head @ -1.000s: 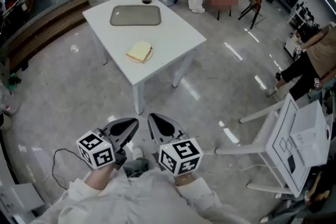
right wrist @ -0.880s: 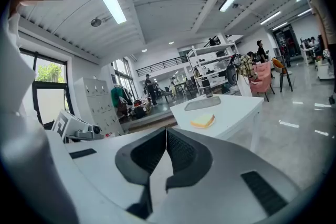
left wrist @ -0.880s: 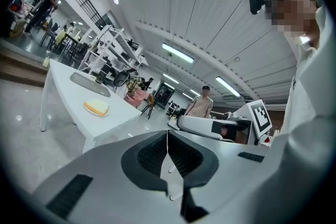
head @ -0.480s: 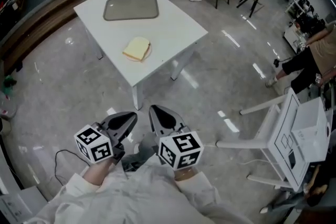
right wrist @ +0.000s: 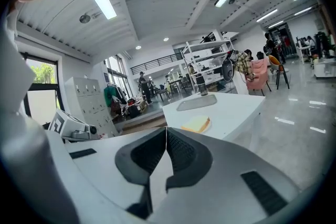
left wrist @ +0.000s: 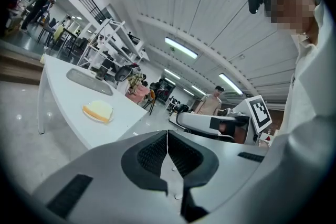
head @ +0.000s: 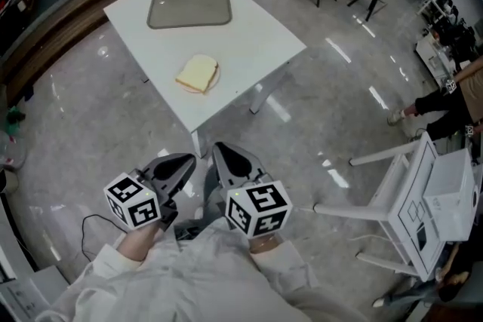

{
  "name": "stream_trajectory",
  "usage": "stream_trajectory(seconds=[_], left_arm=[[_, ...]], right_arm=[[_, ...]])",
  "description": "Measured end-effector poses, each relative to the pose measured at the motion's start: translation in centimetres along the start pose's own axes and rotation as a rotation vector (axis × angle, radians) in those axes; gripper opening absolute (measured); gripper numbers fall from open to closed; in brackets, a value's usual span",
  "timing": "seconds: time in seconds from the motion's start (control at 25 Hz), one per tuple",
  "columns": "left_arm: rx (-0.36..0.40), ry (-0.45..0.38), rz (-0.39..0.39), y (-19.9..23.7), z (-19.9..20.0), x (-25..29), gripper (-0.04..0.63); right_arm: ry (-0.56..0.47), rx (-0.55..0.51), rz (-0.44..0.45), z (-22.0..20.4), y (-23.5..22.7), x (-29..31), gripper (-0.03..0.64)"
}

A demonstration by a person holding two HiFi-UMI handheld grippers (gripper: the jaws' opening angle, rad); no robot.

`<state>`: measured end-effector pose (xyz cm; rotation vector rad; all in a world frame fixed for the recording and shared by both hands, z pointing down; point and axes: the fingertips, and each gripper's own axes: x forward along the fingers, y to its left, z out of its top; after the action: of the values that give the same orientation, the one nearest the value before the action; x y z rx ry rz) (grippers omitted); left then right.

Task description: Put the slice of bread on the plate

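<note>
One bread slice on one plate; left gripper and right gripper jaws together.

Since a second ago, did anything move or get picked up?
Hardly anything. The table looks slightly bigger in the head view, so the person seems to have stepped nearer. Nothing was grabbed or let go. The left gripper and right gripper stay low, jaws together and empty, and the bread still lies on its plate.
</note>
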<state>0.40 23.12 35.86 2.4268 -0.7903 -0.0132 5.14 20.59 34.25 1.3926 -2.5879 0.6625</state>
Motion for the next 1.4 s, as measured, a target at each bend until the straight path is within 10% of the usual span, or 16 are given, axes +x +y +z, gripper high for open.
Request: stream_trajectory(seconds=[1.4], left_arm=[[0.009,-0.061,0.108,15.7,14.0,15.9,0.011]], right_arm=[[0.051,-0.057,0.118,11.4,-14.2,18.5,0.015]])
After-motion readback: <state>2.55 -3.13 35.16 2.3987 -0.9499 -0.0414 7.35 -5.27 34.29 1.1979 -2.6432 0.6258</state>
